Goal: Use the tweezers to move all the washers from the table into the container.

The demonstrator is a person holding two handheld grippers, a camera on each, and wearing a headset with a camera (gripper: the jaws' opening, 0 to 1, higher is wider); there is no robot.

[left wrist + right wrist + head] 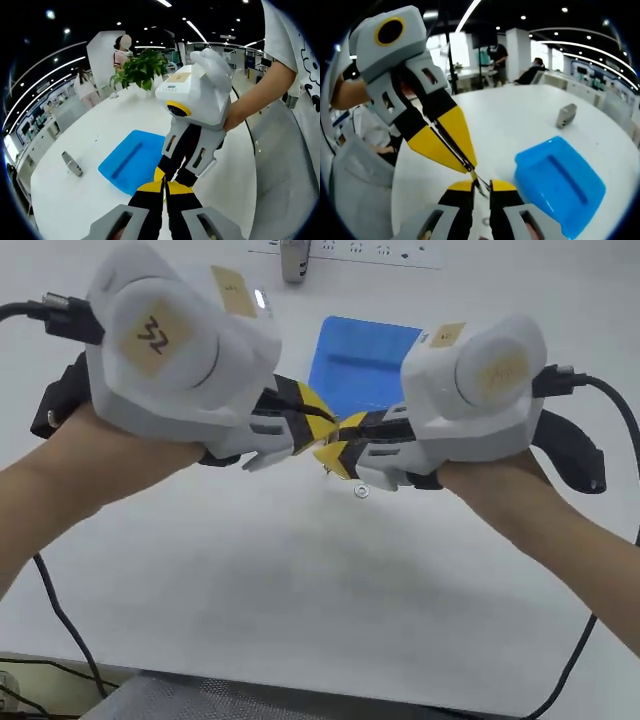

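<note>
Just above the 1 washer (361, 491), the left gripper (470, 165) clamps the tweezers (452, 146). The right gripper (480, 189), nearer the washer, has jaws almost together around their tip; grip unclear.

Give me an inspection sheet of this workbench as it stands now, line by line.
Surface: white table.
Job's things: one washer on the table under the grippers; blue container behind them; tweezers between the grippers.
Clutter: small grey object at the far edge.
Grippers: left gripper shut on the tweezers; right gripper jaws close around the tweezers' tip, grip unclear.
Cables: a black cable trails from each gripper.
Surroundings: potted plant, people, open hall.
</note>
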